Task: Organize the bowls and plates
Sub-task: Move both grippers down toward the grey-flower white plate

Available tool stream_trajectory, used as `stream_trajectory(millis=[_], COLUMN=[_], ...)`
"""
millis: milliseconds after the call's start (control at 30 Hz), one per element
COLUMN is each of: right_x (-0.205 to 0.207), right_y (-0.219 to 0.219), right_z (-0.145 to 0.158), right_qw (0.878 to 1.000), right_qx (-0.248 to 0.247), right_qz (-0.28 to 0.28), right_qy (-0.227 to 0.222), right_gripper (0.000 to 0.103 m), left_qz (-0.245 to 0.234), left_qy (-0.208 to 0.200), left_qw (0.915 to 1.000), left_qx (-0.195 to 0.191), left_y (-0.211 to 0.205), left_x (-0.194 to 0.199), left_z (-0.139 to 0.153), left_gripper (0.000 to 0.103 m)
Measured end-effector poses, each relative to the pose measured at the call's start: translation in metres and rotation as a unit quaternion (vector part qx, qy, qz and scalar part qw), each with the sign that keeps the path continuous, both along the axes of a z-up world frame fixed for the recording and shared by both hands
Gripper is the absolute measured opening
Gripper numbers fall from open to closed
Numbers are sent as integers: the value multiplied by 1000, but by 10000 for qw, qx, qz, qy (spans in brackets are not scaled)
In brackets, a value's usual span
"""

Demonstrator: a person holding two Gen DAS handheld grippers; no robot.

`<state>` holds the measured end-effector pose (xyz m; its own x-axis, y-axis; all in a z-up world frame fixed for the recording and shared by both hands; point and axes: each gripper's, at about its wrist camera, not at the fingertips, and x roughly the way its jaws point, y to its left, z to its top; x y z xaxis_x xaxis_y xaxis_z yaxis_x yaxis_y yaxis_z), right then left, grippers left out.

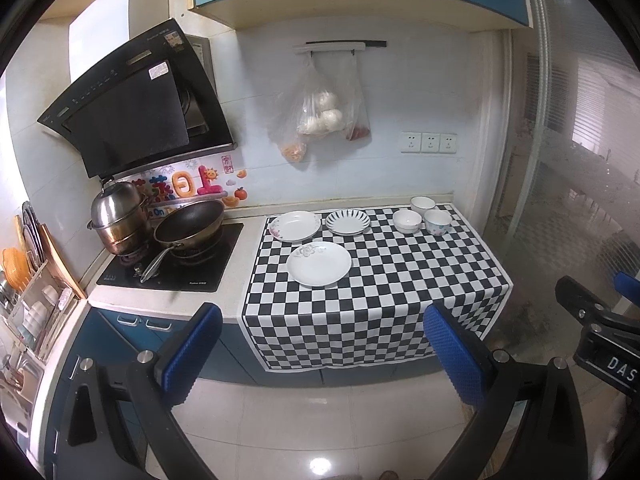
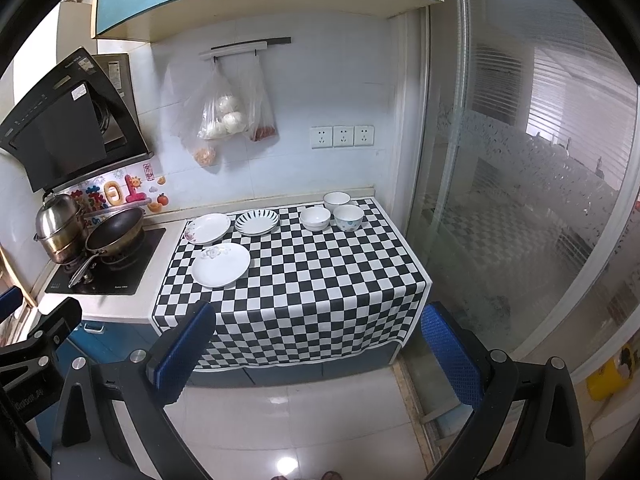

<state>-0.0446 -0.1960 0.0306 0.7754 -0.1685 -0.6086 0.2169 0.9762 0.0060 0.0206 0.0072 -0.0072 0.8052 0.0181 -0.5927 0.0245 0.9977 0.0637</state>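
Both grippers hang over the tiled floor, well back from the counter (image 1: 252,236). The left gripper (image 1: 322,344) has its jaws wide apart and empty; the right gripper (image 2: 318,344) likewise holds nothing, jaws spread.

On the checkered cloth (image 1: 380,280) that covers the counter's right part lie three plates. A white plate with a floral mark (image 1: 319,263) sits nearest the front, a second floral plate (image 1: 295,226) behind it at the cloth's left edge, and a striped plate (image 1: 347,221) just to the right of that. Further right, three bowls cluster near the wall: a plain white bowl (image 1: 407,221), a patterned bowl (image 1: 437,222), possibly dotted, and another white bowl (image 1: 423,204) behind them.

Left of the cloth, a frying pan (image 1: 188,224) and a steel steamer pot (image 1: 118,216) stand on the stove.
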Motion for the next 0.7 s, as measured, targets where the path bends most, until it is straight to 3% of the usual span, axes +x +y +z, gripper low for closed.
stream_trajectory(millis=[267, 700], right_x=[43, 185], right_y=[18, 55], right_z=[-32, -112], right_qw=[9999, 9973], right_qx=[146, 92], right_qz=[-10, 132], right_qy=[72, 714], right_gripper=[103, 103], left_qz=[414, 637], left_qy=[169, 1052], left_qw=[9988, 9923], left_qx=[198, 151], left_y=[40, 90], left_x=[55, 179], left_z=[-29, -114], left_gripper=[103, 103])
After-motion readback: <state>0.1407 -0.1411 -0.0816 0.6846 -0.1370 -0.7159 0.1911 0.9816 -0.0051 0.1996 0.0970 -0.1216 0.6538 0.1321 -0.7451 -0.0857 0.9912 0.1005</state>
